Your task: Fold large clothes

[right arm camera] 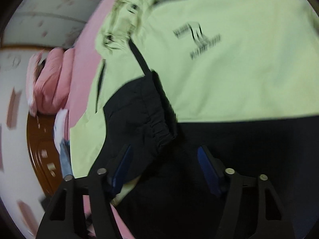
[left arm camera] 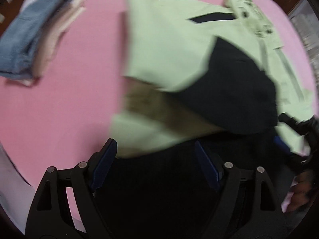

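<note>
A pale green jacket (left arm camera: 167, 39) with a black hem, black sleeve ends and dark print lies spread on the pink bed sheet (left arm camera: 69, 99). One green sleeve is folded across its body. My left gripper (left arm camera: 156, 159) points down over the black hem (left arm camera: 159, 189), jaws open, pads not pressing the cloth. In the right wrist view the printed green panel (right arm camera: 229, 59) fills the top. My right gripper (right arm camera: 164, 166) stands open above the black fabric, its left pad (right arm camera: 121, 165) at the gathered black sleeve cuff (right arm camera: 139, 119). A blue pad (left arm camera: 280, 142) of the right gripper shows at the left view's right edge.
A stack of folded clothes, blue jeans (left arm camera: 26, 39) on top of pale pink pieces, sits on the sheet at the far left. Pink pillows (right arm camera: 49, 83) and a wooden bed frame (right arm camera: 39, 149) lie beyond the jacket. A hand (left arm camera: 299, 189) is at the right edge.
</note>
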Demonstrator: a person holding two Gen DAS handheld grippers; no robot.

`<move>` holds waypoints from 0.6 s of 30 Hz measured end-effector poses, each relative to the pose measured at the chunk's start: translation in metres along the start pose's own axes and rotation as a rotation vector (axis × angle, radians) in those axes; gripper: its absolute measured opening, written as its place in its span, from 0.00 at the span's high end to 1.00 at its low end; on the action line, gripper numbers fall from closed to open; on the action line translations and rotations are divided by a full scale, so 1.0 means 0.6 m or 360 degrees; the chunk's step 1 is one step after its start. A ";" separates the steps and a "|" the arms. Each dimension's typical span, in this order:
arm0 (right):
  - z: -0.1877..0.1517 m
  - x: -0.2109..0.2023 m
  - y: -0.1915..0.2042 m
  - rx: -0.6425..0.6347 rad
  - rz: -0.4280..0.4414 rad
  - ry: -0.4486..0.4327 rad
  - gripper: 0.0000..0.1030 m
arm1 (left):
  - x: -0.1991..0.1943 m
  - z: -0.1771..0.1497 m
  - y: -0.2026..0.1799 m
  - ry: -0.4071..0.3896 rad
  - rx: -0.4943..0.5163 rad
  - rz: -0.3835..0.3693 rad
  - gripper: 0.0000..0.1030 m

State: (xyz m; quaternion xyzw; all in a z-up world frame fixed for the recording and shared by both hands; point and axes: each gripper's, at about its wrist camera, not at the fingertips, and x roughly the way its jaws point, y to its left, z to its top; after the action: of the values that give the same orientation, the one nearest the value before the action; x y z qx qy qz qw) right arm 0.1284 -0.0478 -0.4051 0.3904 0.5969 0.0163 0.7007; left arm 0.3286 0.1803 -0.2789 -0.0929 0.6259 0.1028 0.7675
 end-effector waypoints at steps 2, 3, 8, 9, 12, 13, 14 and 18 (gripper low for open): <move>0.002 0.030 -0.003 0.0083 -0.0017 0.0016 0.47 | 0.019 0.008 0.025 -0.0037 0.0011 0.0020 0.26; 0.004 0.043 -0.002 0.0109 -0.0028 0.0020 0.55 | 0.026 0.012 0.033 -0.0057 0.0008 0.0009 0.26; 0.020 0.059 0.033 -0.0001 0.0008 -0.0067 0.86 | 0.059 0.035 0.073 -0.0100 -0.0065 -0.0041 0.48; 0.024 0.054 0.042 -0.0037 0.0025 -0.0091 0.88 | 0.061 0.038 0.081 -0.0103 -0.0081 -0.0046 0.52; 0.036 0.015 0.080 -0.0163 0.0120 -0.0245 0.88 | 0.065 0.043 0.100 -0.0085 -0.0095 -0.0090 0.67; 0.041 -0.006 0.097 -0.0216 0.0164 -0.0323 0.89 | 0.063 0.043 0.103 -0.0077 -0.0097 -0.0104 0.73; 0.044 -0.022 0.110 -0.0255 0.0183 -0.0379 0.89 | 0.063 0.042 0.109 -0.0066 -0.0103 -0.0122 0.75; 0.052 -0.096 0.158 -0.0418 0.0251 -0.0621 0.89 | 0.063 0.041 0.127 -0.0063 -0.0096 -0.0132 0.84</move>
State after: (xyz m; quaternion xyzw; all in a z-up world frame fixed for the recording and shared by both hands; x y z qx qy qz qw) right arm 0.1805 -0.0266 -0.3042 0.3372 0.4107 0.0727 0.8440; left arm 0.3380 0.2619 -0.3123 -0.1399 0.6029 0.0916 0.7801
